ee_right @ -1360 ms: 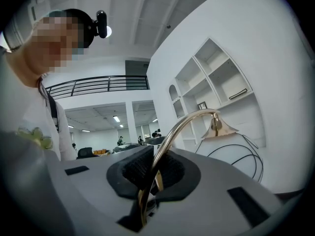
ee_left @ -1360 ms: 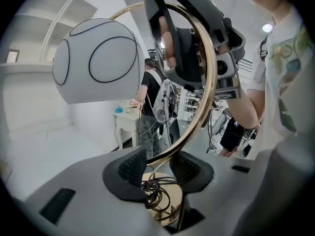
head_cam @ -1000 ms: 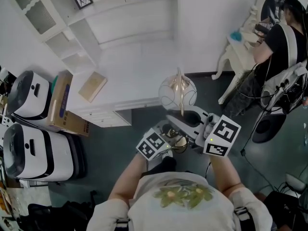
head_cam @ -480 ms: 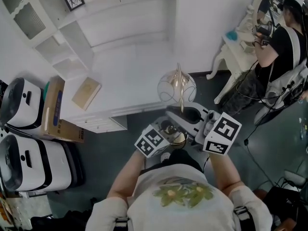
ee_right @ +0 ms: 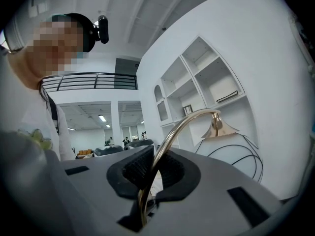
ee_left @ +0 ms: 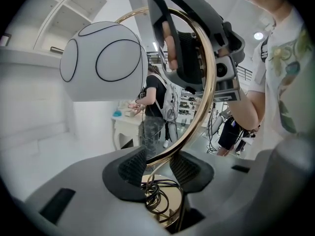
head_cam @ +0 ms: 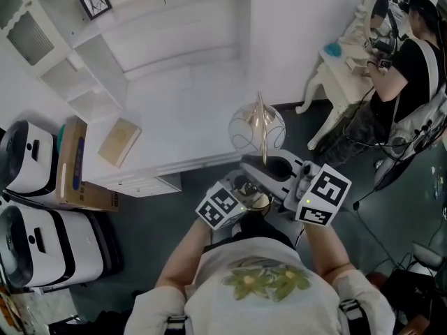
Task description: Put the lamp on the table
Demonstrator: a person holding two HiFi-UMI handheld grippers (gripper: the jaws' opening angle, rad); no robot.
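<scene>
The lamp (head_cam: 257,128) has a curved gold stem, a round gold base and a clear globe shade with thin black lines. It hangs in the air over the front edge of the white table (head_cam: 188,110). My left gripper (head_cam: 246,192) is shut on the stem low down; in the left gripper view its pads (ee_left: 134,167) pinch the stem (ee_left: 206,82) just above the base and coiled cord. My right gripper (head_cam: 269,167) is shut on the stem higher up, where its pads (ee_right: 138,170) clamp the gold tube (ee_right: 182,122). The left gripper view also shows the globe (ee_left: 103,63) at upper left.
White shelves rise behind the table, one holding a framed picture (head_cam: 93,2). A tan book (head_cam: 119,142) lies on the table's left part. A cardboard box (head_cam: 70,166) and white cases (head_cam: 42,243) stand left of it. A person (head_cam: 405,68) sits at a white dressing table (head_cam: 335,68) on the right.
The table, book, box and cases have slid left and slightly down in the head view. Both grippers keep the same hold on the lamp, carried along with me.
</scene>
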